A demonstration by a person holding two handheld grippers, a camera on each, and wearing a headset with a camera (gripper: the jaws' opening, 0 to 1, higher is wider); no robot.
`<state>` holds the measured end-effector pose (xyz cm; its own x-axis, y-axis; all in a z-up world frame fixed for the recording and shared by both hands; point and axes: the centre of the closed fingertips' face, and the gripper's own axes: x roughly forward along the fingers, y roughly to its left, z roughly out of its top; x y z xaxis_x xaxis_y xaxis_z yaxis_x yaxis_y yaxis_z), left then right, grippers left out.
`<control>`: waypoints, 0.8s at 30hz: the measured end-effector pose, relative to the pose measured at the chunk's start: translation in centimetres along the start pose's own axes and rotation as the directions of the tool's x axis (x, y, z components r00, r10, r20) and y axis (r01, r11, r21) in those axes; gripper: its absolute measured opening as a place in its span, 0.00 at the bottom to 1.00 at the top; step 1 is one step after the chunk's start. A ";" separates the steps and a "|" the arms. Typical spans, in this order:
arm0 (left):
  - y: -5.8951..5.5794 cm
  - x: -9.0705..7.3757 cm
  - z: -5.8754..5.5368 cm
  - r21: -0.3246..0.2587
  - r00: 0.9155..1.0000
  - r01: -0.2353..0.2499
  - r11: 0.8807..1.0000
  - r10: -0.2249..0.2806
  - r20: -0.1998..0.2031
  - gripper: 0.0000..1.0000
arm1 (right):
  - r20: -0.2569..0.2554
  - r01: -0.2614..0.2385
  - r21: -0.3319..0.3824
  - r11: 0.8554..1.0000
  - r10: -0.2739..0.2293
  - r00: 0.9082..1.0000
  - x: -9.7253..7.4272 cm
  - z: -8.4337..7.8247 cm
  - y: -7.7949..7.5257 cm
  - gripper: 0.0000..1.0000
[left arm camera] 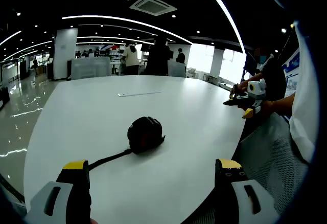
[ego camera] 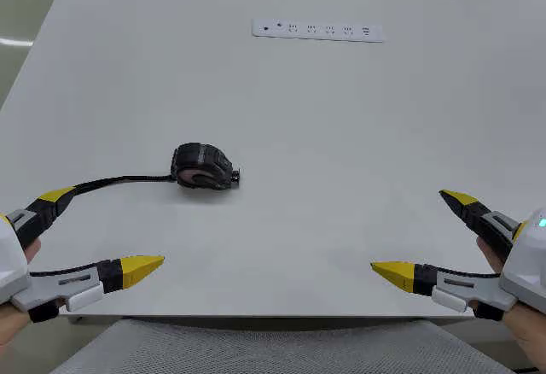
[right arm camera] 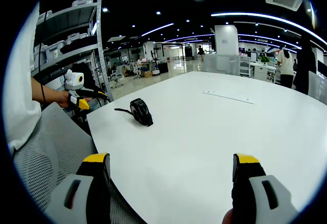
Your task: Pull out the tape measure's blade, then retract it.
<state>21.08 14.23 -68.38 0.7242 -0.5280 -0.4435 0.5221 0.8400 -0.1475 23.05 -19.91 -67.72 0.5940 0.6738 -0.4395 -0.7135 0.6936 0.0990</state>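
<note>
A black tape measure (ego camera: 203, 166) lies on the white table (ego camera: 341, 135), its black wrist strap (ego camera: 115, 181) trailing to the left; no blade shows outside the case. My left gripper (ego camera: 107, 229) hovers open at the table's near left edge, its upper jaw close to the strap's end. In the left gripper view the tape measure (left arm camera: 145, 134) sits ahead between the jaws, apart from them. My right gripper (ego camera: 426, 230) stands open at the near right, well away from the tape measure (right arm camera: 141, 111). Nothing is between either gripper's jaws.
A white power strip (ego camera: 317, 30) lies flat at the far side of the table. A grey mesh chair back (ego camera: 256, 348) sits just below the table's near edge. People and desks stand far off in the office behind.
</note>
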 end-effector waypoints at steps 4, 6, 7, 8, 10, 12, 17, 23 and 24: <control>-0.1 0.0 0.0 0.000 1.000 0.002 1.000 -0.002 -0.001 1.00 | 0.000 -0.001 -0.001 1.000 0.001 1.000 0.0 0.0 0.0 0.96; -0.1 0.0 0.0 -0.001 1.000 0.003 1.000 -0.003 -0.001 1.00 | -0.001 -0.003 -0.001 1.000 0.003 1.000 0.0 0.0 0.0 0.96; -0.1 0.0 0.0 -0.002 1.000 0.004 1.000 -0.004 -0.001 1.00 | -0.001 -0.003 -0.001 1.000 0.003 1.000 -0.1 0.0 0.0 0.95; -0.1 0.0 0.0 0.000 1.000 0.003 1.000 -0.003 -0.001 1.00 | -0.002 -0.004 -0.001 1.000 0.004 1.000 -0.1 0.0 0.0 0.95; -0.1 0.1 0.1 -0.001 1.000 0.003 1.000 -0.003 0.000 1.00 | -0.002 -0.004 0.000 1.000 0.004 1.000 -0.1 0.0 0.0 0.95; -0.1 0.1 0.1 0.000 1.000 0.003 1.000 -0.003 -0.001 1.00 | -0.001 -0.004 0.000 1.000 0.004 1.000 -0.1 0.0 0.0 0.95; -0.1 0.0 0.0 0.004 1.000 0.004 1.000 -0.004 -0.003 1.00 | -0.001 -0.005 0.000 1.000 0.005 1.000 -0.1 0.0 0.0 0.95; -0.1 0.1 0.0 0.003 1.000 0.006 1.000 -0.006 -0.004 1.00 | -0.004 -0.006 -0.001 1.000 0.006 1.000 -0.1 -0.1 0.0 0.94; -0.1 0.1 0.0 0.003 1.000 0.006 1.000 -0.006 -0.004 0.99 | -0.003 -0.007 -0.002 1.000 0.007 1.000 -0.1 -0.1 0.0 0.94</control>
<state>21.06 14.08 -68.38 0.7194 -0.5326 -0.4459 0.5278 0.8365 -0.1476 22.99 -20.00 -67.77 0.5880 0.6775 -0.4418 -0.7180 0.6887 0.1004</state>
